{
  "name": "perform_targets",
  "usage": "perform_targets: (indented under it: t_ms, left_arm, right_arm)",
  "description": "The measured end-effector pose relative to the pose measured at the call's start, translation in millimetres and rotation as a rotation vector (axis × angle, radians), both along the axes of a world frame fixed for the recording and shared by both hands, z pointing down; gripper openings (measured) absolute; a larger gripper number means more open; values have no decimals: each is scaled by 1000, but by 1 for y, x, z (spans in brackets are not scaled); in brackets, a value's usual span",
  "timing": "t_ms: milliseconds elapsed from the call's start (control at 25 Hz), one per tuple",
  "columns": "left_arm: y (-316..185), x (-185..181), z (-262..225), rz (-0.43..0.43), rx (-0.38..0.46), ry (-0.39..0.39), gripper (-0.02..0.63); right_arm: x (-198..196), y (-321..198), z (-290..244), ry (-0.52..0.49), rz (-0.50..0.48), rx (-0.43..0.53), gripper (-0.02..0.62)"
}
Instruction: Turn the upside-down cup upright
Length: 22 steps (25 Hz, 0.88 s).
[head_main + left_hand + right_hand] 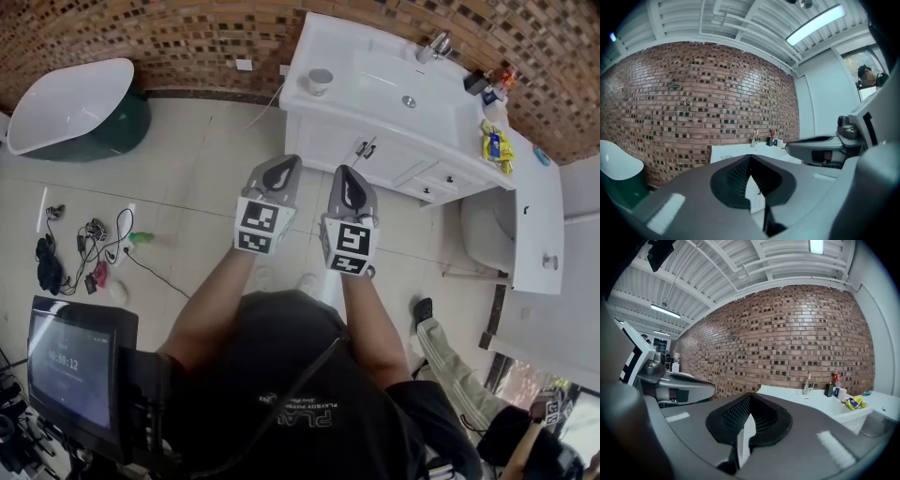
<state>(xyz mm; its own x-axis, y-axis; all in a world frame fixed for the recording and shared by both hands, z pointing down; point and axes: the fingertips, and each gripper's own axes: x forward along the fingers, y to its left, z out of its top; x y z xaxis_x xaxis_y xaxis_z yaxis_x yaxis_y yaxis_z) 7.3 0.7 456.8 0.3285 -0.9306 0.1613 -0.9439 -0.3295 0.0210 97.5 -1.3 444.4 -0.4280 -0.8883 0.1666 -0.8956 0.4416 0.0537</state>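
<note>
A small white cup [320, 81] stands on the left end of the white vanity top [441, 127], against the brick wall. Its greyish top face shows; I cannot tell from here which way up it is. My left gripper [281, 172] and right gripper [351, 187] are held side by side in mid-air, well short of the vanity and above the tiled floor. In the left gripper view the jaws [750, 159] are shut with nothing between them. The right gripper [749, 399] is likewise shut and empty. Each gripper view shows the other gripper beside it.
The sink basin [394, 84] and faucet [437, 44] are right of the cup, with bottles and a yellow packet [497, 145] at the far end. A bathtub [70, 103] stands far left, cables [84, 248] lie on the floor, a toilet [487, 230] is right, and another person [469, 394] sits lower right.
</note>
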Motion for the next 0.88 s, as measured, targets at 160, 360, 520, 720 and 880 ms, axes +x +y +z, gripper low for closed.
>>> perform_targets:
  t_ms: [160,360,520,720,880]
  left_arm:
    - [0,0,-1,-1,-3,-15,-2]
    - [-1,0,2,-4,-5,-14,-2]
    - [9,2,9,1,-17,5,-2]
    - [10,4,9,0,-23,13,-2]
    - [14,3,6,-9,-18,13,-2]
  right_arm:
    - [3,-1,0,0,5,-1,12]
    - [5,-2,1,4,4,-3,12]
    - [4,6,6,11,2,-6,12]
    - [6,9,6,7,5,-1,12]
    - [7,13,7,-2,16,-2,12]
